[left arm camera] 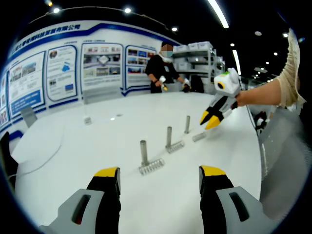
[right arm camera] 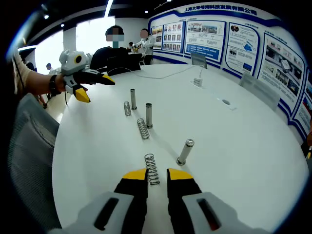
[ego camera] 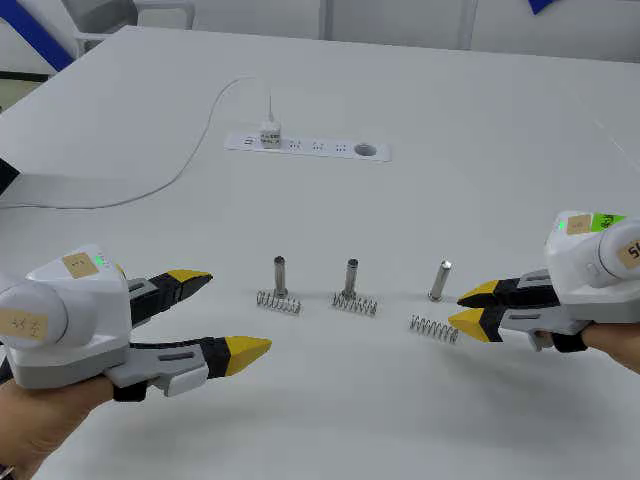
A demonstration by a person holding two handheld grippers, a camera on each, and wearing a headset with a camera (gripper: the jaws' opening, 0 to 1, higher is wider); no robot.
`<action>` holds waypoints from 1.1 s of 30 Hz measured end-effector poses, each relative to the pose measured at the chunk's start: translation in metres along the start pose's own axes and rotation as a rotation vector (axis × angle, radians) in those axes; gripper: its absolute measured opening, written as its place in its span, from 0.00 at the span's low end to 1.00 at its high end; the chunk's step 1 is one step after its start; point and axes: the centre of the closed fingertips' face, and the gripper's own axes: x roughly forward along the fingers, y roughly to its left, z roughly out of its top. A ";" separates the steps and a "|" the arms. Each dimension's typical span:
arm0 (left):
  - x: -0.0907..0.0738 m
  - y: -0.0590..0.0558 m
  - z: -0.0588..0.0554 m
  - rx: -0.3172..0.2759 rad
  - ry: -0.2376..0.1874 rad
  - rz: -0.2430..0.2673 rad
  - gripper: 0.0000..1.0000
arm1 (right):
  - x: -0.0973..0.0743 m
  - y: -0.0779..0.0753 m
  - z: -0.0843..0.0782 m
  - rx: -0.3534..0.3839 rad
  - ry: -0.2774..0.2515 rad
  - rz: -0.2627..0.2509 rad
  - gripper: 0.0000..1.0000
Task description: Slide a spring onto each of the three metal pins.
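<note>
On the near side of the middle pin (ego camera: 351,277), both grippers hover low over the white table (ego camera: 470,130). Left of that pin, the left gripper (ego camera: 235,310) hangs with its jaws spread wide and nothing between them. Right of it, the right gripper (ego camera: 457,308) has its jaws only a sliver apart. In the right gripper view the near end of the right spring (ego camera: 433,328) lies right at that gap, not pinched yet by the look of it.

So the step in hand reads as the pick-up of that spring. To do it well, close on the coil near its end, gently enough not to crush it. Then lift, turn it upright and line its bore over the right pin (ego camera: 440,280), which stands just beyond it. The left gripper could steady that pin.

No pin wears a spring. The middle spring (ego camera: 355,303) lies flat at the foot of the middle pin, and the left spring (ego camera: 278,301) lies flat at the foot of the left pin (ego camera: 280,275).

Well beyond the middle pin sits a white power strip (ego camera: 310,146) with a plug and cable (ego camera: 190,160). The tabletop looks smooth, so a spring may roll or skid. Farther off, poster boards (left arm camera: 63,73) line the wall and a person (left arm camera: 161,73) stands past the table's far end.
</note>
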 end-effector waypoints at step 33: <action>0.000 -0.010 -0.007 -0.009 0.017 -0.018 0.64 | 0.013 0.003 -0.015 -0.031 0.016 0.051 0.11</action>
